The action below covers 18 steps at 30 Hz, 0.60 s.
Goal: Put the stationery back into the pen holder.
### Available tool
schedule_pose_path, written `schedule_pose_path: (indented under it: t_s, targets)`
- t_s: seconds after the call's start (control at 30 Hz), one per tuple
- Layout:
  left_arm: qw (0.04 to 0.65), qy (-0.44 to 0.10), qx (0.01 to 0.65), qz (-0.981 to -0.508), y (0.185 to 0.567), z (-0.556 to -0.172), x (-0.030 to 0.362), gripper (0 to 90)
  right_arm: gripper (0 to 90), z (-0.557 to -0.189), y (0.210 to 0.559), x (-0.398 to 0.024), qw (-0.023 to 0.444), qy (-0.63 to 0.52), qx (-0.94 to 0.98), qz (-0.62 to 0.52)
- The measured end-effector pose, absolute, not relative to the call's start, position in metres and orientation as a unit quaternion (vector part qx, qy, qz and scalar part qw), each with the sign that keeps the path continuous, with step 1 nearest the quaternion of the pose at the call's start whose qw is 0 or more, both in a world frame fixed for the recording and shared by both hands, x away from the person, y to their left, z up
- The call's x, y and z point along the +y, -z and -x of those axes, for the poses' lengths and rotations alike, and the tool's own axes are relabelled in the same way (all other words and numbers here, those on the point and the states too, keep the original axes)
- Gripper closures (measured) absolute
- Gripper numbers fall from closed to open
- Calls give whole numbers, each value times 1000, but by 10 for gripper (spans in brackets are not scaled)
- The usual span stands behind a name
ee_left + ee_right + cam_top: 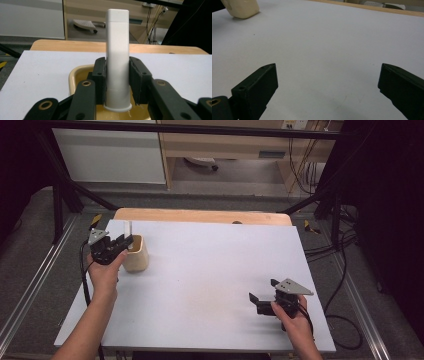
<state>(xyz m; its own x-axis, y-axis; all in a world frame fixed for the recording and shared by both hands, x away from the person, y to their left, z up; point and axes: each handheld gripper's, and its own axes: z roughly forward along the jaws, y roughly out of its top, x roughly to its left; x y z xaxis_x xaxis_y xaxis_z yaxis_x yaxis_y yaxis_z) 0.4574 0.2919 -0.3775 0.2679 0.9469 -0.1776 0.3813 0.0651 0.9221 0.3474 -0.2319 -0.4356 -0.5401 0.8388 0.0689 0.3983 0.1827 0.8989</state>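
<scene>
High view: the white table top point(210, 280) lies over a wooden board point(200, 216) whose far edge shows beyond it. Near the table's far left corner stands a small cream cup point(137, 255). The left gripper point(122, 243), held in the person's left hand point(106, 272), sits just beside and partly over the cup's near-left rim. A thin white tube point(128, 230) stands upright at the cup, rising above the rim. The right gripper point(260, 302), held in the right hand point(292, 317), rests low over the near right part of the table, well apart from the cup, its jaws pointing left.

Left gripper view: the two black jaws are clamped on the white tube point(117, 50), one pad on each side of its lower half. The tube is square-sided up top, rounder toward the bottom, and stands upright; its flared bottom end sits inside the cream cup point(75, 75), on or just above the cup's floor, I cannot tell which. The cup's rim curves around behind the jaws. Bare table point(45, 72) beyond.

Right gripper view: both black jaws stand wide apart with only bare table point(324, 50) between them; nothing held. The cup point(243, 8) shows at the upper left corner, far off.
</scene>
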Motion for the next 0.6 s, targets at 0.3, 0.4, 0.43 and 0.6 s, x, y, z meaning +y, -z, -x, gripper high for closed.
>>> schedule_pose_path:
  t_s: [0.3,0.4,0.43,0.6]
  targets:
    - [494,-334,533,-600,367,-454,289,339,31,-347,435,-232,228,-481,734,-422]
    - [496,-331,536,-597,360,-452,289,259,30,-347,435,-232,228,-482,734,-421]
    - [496,-329,536,-598,359,-452,289,234,30,-347,435,-232,228,-481,734,-421]
    - [494,-325,531,-606,356,-452,282,133,29,-347,435,-232,228,-481,734,-423]
